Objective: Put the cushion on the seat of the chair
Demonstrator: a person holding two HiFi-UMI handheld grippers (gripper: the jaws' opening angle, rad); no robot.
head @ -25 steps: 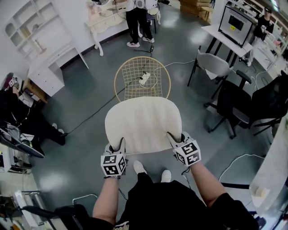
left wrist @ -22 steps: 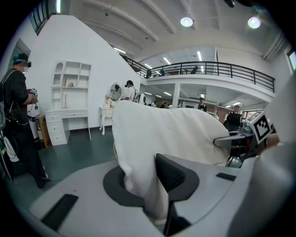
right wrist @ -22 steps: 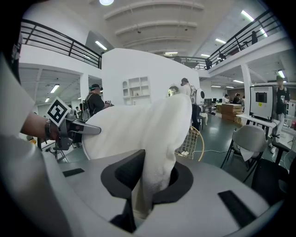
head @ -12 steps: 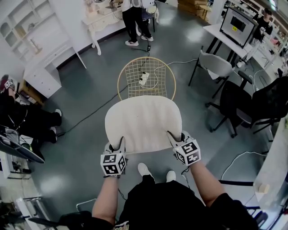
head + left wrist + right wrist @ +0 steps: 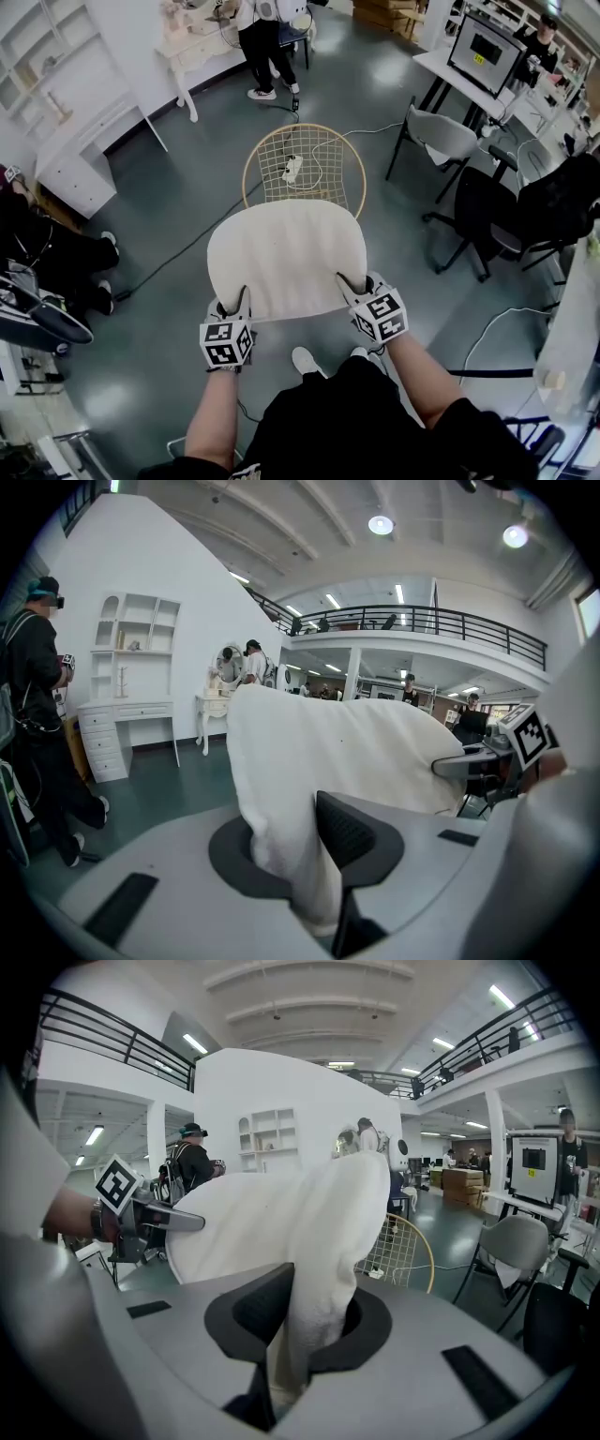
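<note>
A cream, rounded cushion point(image 5: 286, 255) hangs flat in the air between both grippers, in front of the person. My left gripper point(image 5: 238, 306) is shut on its near left edge, the fabric pinched between the jaws point(image 5: 291, 855). My right gripper point(image 5: 352, 285) is shut on the near right edge, where the cushion point(image 5: 309, 1288) folds between the jaws. Beyond the cushion stands the chair point(image 5: 302, 169), a round gold wire frame with a grid seat; the cushion's far edge overlaps its near rim in the head view. The chair's wire back point(image 5: 405, 1252) shows past the cushion in the right gripper view.
A power strip and cables point(image 5: 292, 167) lie on the floor under the chair. A grey chair point(image 5: 444, 139) and a black office chair point(image 5: 497, 220) stand right, by a desk with a monitor point(image 5: 486, 49). White shelves point(image 5: 66, 131) are left. A person point(image 5: 258, 42) stands behind; another point(image 5: 42, 248) is at the left.
Both grippers and the cushion have travelled forward together toward the wire chair, which now lies closer under the cushion's far edge. The grip on the cushion is unchanged.
</note>
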